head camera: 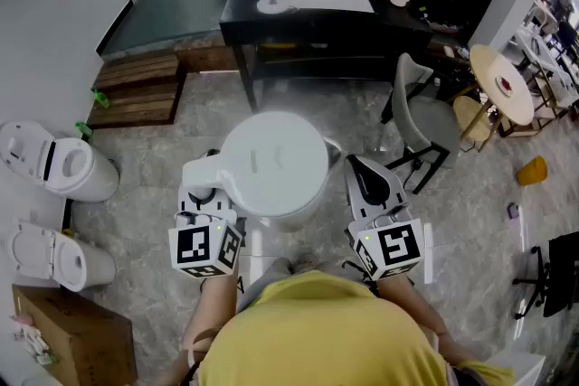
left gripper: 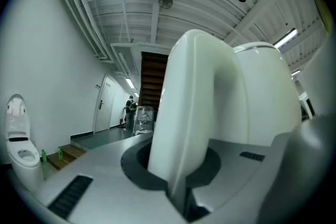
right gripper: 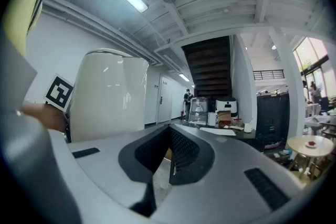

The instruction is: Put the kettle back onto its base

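Observation:
A white kettle (head camera: 274,163) hangs in the air in front of the person, well short of the dark table (head camera: 317,27). My left gripper (head camera: 213,187) is shut on the kettle's handle (left gripper: 191,113), with the body (left gripper: 262,97) to the right behind it. My right gripper (head camera: 368,178) is level beside the kettle's right side, apart from it, and its jaws (right gripper: 168,131) are shut on nothing. The right gripper view has the kettle (right gripper: 107,94) at its left. A white round disc (head camera: 270,4) lies on the dark table; it looks like the base.
A grey chair (head camera: 425,117) stands right of the kettle, before the dark table. Two toilets (head camera: 63,163) (head camera: 50,253) and a cardboard box (head camera: 68,334) line the left wall. Wooden steps (head camera: 140,86) are at the far left. A round wooden table (head camera: 505,86) is at the right.

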A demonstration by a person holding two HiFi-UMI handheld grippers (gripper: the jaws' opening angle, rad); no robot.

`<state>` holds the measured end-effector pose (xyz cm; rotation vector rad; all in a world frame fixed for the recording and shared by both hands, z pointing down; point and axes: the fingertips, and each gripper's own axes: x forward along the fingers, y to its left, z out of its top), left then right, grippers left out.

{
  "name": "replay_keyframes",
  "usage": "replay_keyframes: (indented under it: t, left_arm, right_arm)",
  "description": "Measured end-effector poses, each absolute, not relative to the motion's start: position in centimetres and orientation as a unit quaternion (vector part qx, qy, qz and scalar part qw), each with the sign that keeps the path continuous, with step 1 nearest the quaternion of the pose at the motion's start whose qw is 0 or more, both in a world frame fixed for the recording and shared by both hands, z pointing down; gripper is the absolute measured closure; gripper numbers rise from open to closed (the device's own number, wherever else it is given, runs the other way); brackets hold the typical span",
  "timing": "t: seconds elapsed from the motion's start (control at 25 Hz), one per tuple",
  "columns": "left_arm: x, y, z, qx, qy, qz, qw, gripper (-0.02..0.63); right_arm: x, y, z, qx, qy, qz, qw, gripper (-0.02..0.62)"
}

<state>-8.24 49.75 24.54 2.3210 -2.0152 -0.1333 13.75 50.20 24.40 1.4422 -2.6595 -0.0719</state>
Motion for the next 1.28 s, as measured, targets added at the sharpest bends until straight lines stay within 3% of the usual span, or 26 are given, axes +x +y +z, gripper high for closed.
replay_keyframes:
  t: [0.8,1.28]
  left_arm:
    - [-7.5,47.8,24.7,0.737,-0.674,-0.044,0.027,0.583]
    - [-10.3,38.8,25.3,0.742,-0.668,-0.051,0.03,0.583]
  right_arm:
    - [16.1,47.9,24.4,0.464,-0.885,-0.03,0.03,0.58]
    - [13.4,38.8,25.8,0.472,-0.88,-0.018,0.038,0.578]
